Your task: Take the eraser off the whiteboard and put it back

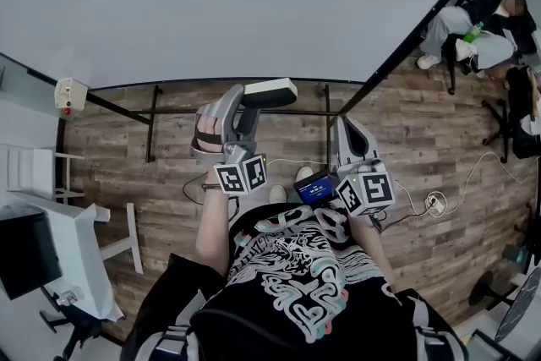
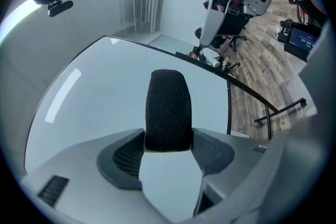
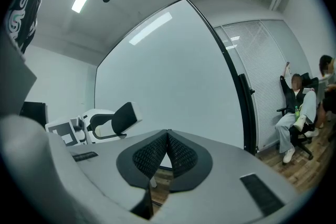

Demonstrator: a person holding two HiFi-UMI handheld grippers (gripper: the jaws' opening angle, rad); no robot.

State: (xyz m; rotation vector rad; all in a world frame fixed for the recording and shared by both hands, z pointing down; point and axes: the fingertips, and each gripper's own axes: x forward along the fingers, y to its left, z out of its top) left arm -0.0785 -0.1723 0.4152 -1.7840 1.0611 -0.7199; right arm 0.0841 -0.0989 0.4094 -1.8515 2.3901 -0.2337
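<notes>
While pinching the eraser (image 2: 168, 110) by long sides in the left gripper (image 2: 168, 144), treat as likely light, stiff-backed, soft-faced, with the right gripper (image 3: 167, 136) pressed together, empty.

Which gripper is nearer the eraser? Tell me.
Left. The left gripper is clamped on the eraser; the right gripper is shut and empty, apart to its right.

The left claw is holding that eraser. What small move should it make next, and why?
Probably ease the left claw forward and set the eraser back on the whiteboard: the eraser is clamped in that claw, with the board right ahead.
</notes>
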